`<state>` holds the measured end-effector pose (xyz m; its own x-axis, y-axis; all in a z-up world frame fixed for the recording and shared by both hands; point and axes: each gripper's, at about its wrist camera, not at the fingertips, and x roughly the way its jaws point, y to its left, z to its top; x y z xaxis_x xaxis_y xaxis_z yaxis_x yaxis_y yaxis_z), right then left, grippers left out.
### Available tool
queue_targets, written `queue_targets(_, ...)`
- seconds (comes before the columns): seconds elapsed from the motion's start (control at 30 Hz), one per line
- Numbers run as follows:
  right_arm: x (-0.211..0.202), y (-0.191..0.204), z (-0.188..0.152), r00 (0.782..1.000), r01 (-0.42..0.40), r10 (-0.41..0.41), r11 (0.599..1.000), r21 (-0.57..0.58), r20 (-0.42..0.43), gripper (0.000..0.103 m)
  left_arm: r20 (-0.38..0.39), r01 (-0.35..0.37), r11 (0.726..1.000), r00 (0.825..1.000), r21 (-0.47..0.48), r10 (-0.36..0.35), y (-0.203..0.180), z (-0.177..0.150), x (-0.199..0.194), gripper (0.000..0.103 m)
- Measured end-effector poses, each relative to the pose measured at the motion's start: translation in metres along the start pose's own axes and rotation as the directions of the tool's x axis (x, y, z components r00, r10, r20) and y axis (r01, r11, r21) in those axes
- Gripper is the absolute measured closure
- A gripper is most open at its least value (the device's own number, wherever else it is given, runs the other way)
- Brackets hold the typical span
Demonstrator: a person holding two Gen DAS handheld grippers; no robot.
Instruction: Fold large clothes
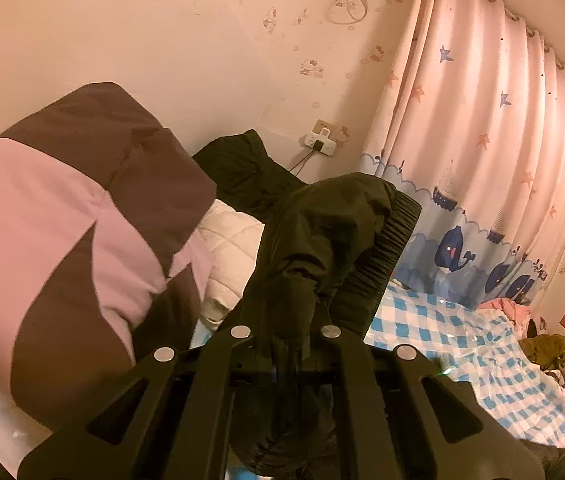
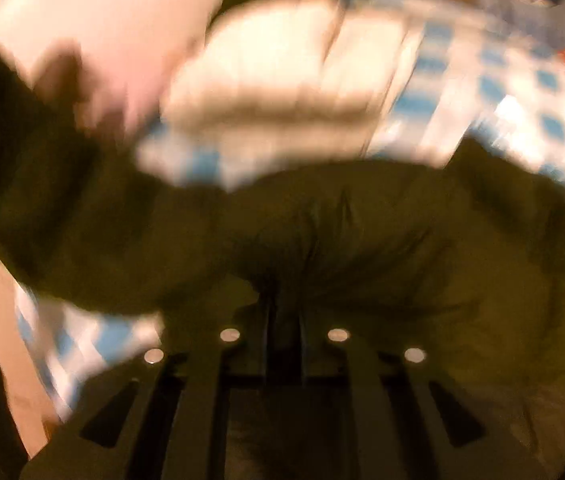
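Both grippers pinch the black jacket [image 1: 322,232] above the checked bed [image 1: 462,344]: left gripper [image 1: 288,344] clamps a cuffed end, right gripper [image 2: 282,308] clamps bunched fabric, jacket stretching ahead.

Warm, yellowish indoor light throughout; strong pink-orange cast. Left wrist view sharp and evenly lit: curtain [image 1: 482,120] folds bright, wall [image 1: 142,32] pale. Black jacket [image 1: 322,232] nearly swallows detail, only faint creases readable. Small glints on checked bedsheet [image 1: 462,344]. Fisheye bends the edges; dark vignette rings both frames. Right wrist view heavily motion-blurred: checked sheet [image 2: 502,92] smeared into streaks, a glare patch on it at the right, dark cloth [image 2: 342,232] murky.
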<state>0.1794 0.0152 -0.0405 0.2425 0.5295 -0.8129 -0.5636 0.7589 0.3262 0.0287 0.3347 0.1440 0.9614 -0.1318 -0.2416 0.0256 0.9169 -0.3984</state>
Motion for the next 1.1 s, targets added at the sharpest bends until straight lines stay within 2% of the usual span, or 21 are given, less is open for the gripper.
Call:
queue_targets(0.03, 0.012, 0.002, 0.0, 0.999, -0.001, 0.001, 1.0, -0.005, -0.039, 0.066, -0.002, 0.001, 1.0, 1.0, 0.008, -0.001, -0.004, 0.001, 0.001, 0.099)
queue_targets(0.1, 0.018, 0.004, -0.007, 0.999, -0.023, 0.023, 1.0, -0.005, -0.033, 0.06, -0.004, 0.004, 1.0, 1.0, 0.023, -0.004, -0.009, 0.002, 0.002, 0.098)
queue_targets(0.13, 0.016, 0.005, -0.006, 0.999, -0.046, 0.046, 0.999, -0.001, -0.026, 0.045, -0.004, 0.004, 0.999, 1.0, 0.033, -0.004, -0.012, 0.003, 0.002, 0.098)
queue_targets(0.2, 0.016, 0.01, -0.003, 0.996, -0.082, 0.081, 0.997, -0.014, -0.044, 0.03, -0.003, 0.004, 0.999, 1.0, 0.036, -0.004, -0.014, 0.005, 0.004, 0.098)
queue_targets(0.3, 0.01, 0.016, -0.003, 0.995, -0.072, 0.069, 0.997, -0.042, -0.066, 0.03, 0.0, 0.014, 0.999, 1.0, 0.029, -0.014, -0.017, 0.007, 0.005, 0.098)
queue_targets(0.37, -0.016, 0.014, -0.005, 0.996, -0.086, 0.086, 0.996, -0.03, 0.014, 0.029, -0.002, 0.02, 0.999, 1.0, 0.036, -0.02, -0.02, 0.007, 0.006, 0.098)
queue_targets(0.4, -0.028, 0.01, -0.007, 0.997, -0.058, 0.059, 0.998, -0.024, 0.057, 0.022, -0.005, 0.021, 0.999, 1.0, 0.045, -0.021, -0.023, 0.006, 0.007, 0.098)
queue_targets(0.43, -0.04, 0.008, -0.009, 0.995, 0.025, -0.022, 0.999, -0.034, 0.099, 0.011, -0.006, 0.021, 0.998, 1.0, 0.051, -0.021, -0.024, 0.005, 0.008, 0.098)
queue_targets(0.47, -0.044, 0.008, -0.01, 0.991, 0.073, -0.067, 0.996, -0.051, 0.115, 0.009, -0.008, 0.021, 0.999, 1.0, 0.05, -0.021, -0.024, 0.005, 0.009, 0.098)
queue_targets(0.5, -0.041, 0.007, -0.01, 0.987, 0.131, -0.123, 0.989, -0.071, 0.099, 0.009, -0.009, 0.022, 0.999, 1.0, 0.046, -0.022, -0.023, 0.005, 0.009, 0.098)
queue_targets(0.57, -0.025, 0.01, -0.013, 0.986, 0.168, -0.166, 0.979, -0.113, 0.029, 0.009, -0.007, 0.024, 0.999, 1.0, 0.026, -0.024, -0.021, 0.004, 0.01, 0.098)
queue_targets(0.67, 0.014, 0.029, -0.01, 0.946, 0.313, -0.325, 0.913, -0.261, -0.002, 0.009, -0.009, 0.024, 1.0, 1.0, 0.008, -0.024, -0.018, 0.003, 0.01, 0.098)
queue_targets(0.7, 0.02, 0.026, -0.008, 0.949, 0.301, -0.315, 0.92, -0.249, -0.017, 0.023, -0.012, 0.023, 1.0, 1.0, 0.009, -0.023, -0.017, 0.004, 0.01, 0.098)
queue_targets(0.73, 0.018, 0.018, -0.01, 0.958, 0.274, -0.286, 0.937, -0.214, -0.026, 0.054, -0.014, 0.022, 1.0, 1.0, 0.012, -0.021, -0.016, 0.004, 0.011, 0.098)
queue_targets(0.77, 0.014, 0.009, -0.006, 0.971, 0.234, -0.239, 0.963, -0.134, -0.016, 0.068, -0.015, 0.02, 1.0, 1.0, 0.018, -0.019, -0.016, 0.005, 0.01, 0.098)
queue_targets(0.8, 0.007, 0.002, -0.004, 0.982, 0.19, -0.19, 0.979, -0.077, 0.008, 0.091, -0.015, 0.019, 1.0, 1.0, 0.022, -0.018, -0.016, 0.005, 0.009, 0.098)
queue_targets(0.87, -0.011, -0.004, 0.003, 0.987, 0.144, -0.142, 0.989, -0.017, 0.078, 0.093, -0.01, 0.019, 1.0, 1.0, 0.025, -0.019, -0.016, 0.007, 0.008, 0.098)
queue_targets(1.0, -0.025, 0.015, 0.014, 0.978, 0.129, -0.121, 0.991, -0.037, 0.17, 0.094, 0.0, 0.024, 1.0, 1.0, 0.011, -0.024, -0.015, 0.007, 0.005, 0.098)
queue_targets(1.03, -0.021, 0.021, 0.014, 0.975, 0.143, -0.132, 0.988, -0.051, 0.177, 0.089, 0.0, 0.026, 1.0, 1.0, 0.008, -0.026, -0.015, 0.007, 0.005, 0.098)
queue_targets(1.07, -0.006, 0.022, 0.016, 0.981, 0.153, -0.143, 0.986, -0.065, 0.133, 0.084, -0.002, 0.03, 1.0, 1.0, 0.006, -0.03, -0.017, 0.007, 0.006, 0.098)
queue_targets(1.1, 0.013, 0.025, 0.013, 0.988, 0.151, -0.148, 0.985, -0.078, 0.045, 0.057, -0.004, 0.031, 0.999, 1.0, 0.006, -0.031, -0.017, 0.007, 0.007, 0.098)
